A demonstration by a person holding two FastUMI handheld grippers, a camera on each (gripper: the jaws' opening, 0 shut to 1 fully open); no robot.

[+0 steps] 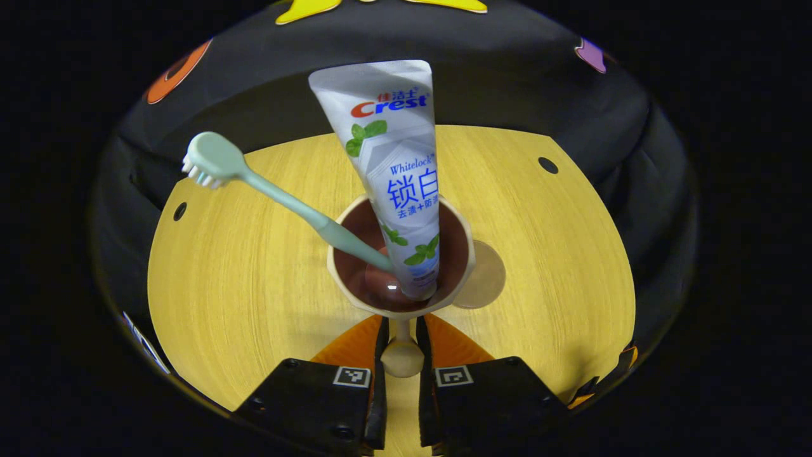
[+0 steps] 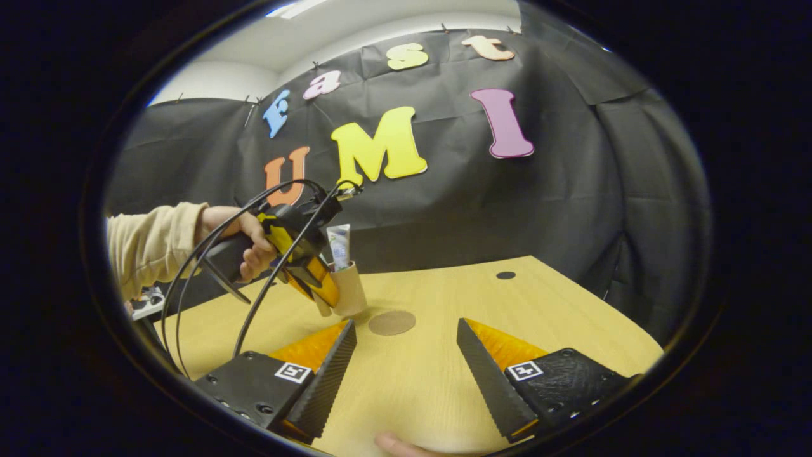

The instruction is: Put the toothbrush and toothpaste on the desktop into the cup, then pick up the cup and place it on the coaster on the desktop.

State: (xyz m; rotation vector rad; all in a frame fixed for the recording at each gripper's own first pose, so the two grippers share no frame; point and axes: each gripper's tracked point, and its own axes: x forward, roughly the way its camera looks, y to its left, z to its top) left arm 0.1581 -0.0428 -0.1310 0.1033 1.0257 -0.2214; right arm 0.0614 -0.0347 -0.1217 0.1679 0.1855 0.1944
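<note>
1. The toothbrush (image 1: 279,197) leans left out of the cup (image 1: 401,257), head up; its handle end sits inside.
2. The left tool (image 1: 401,355) is closed narrow on the cup's handle, both fingers pressing it; the cup looks lifted and tilted above the counter (image 1: 241,273).
3. The toothpaste (image 1: 393,171) stands nearly upright in the cup, cap down.
4. The coaster (image 1: 485,279) lies on the counter just right of and beyond the cup, partly hidden by its rim. The coming move probably carries the cup a little that way, then down.
5. Nothing stands between them.
6. The right tool (image 2: 406,368) hangs wide apart, empty, nearer the counter edge.
</note>
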